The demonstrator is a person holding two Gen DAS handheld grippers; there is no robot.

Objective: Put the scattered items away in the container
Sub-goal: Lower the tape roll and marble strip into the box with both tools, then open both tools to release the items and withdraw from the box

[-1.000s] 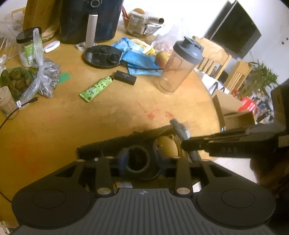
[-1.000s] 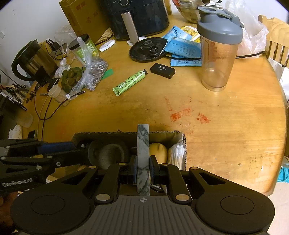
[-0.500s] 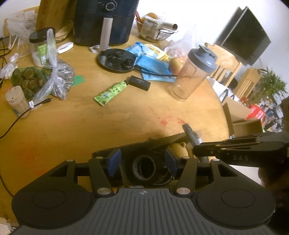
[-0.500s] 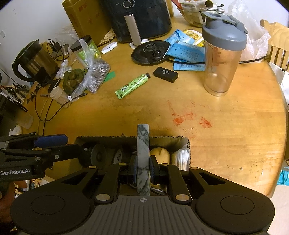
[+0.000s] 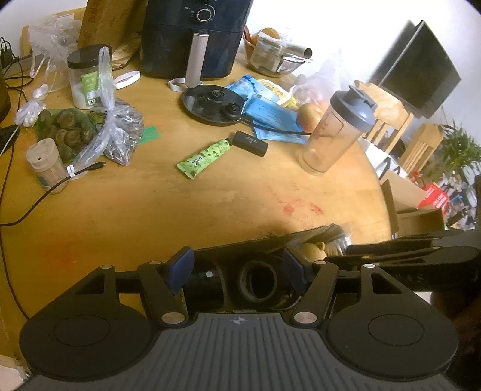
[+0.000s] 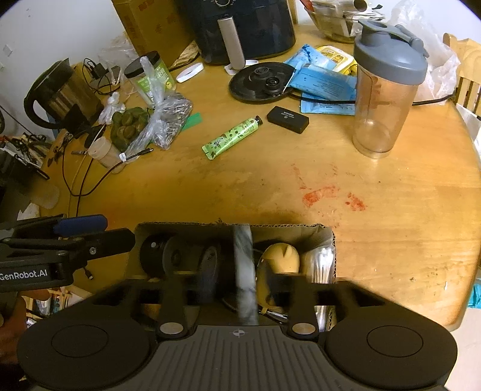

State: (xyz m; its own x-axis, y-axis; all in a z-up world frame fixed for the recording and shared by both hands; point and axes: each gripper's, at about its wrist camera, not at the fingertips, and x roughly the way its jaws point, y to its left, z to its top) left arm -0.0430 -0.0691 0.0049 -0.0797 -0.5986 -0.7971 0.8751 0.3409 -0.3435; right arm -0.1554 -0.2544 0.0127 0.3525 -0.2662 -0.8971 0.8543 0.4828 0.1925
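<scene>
A round wooden table (image 6: 390, 228) fills both views, its yellow top scuffed and marked with red smears (image 6: 318, 195) just past the centre toward three o'clock. At twelve o'clock on the far edge stands a dark air fryer (image 6: 243, 27) with a grey handle, and a brown carton (image 6: 150, 27) leans beside it at eleven. A steel kettle (image 6: 60, 93) sits at ten o'clock among cables, while its black base (image 6: 261, 82) lies flat in front of the fryer. Toward two o'clock a clear shaker bottle (image 6: 384, 90) with a grey lid stands upright, just beside blue packets (image 6: 324, 87). In the left wrist view, wooden chairs (image 5: 387, 117) and a dark screen (image 5: 421, 69) show beyond the table at two o'clock, with a potted plant (image 5: 460, 150) at three. A tied plastic bag (image 6: 168, 117) and a net of dark round things (image 6: 129, 126) lie at ten o'clock. Near the centre a green tube (image 6: 231, 138) lies flat, its cap almost touching a small black box (image 6: 288, 119). At six o'clock, on the near edge, sits the cardboard container (image 6: 300, 233), holding a dark tape roll (image 5: 258, 281), a yellowish piece (image 6: 281, 258) and a pack of cotton swabs (image 6: 321, 264). The right gripper (image 6: 240, 288) hangs over it with jaws opening, blurred, and a grey marbled bar (image 6: 245, 264) stands between them, no longer pinched. The left gripper (image 5: 237, 272) is also opening over the tape roll, its blue pads (image 5: 180, 267) clear of it.
</scene>
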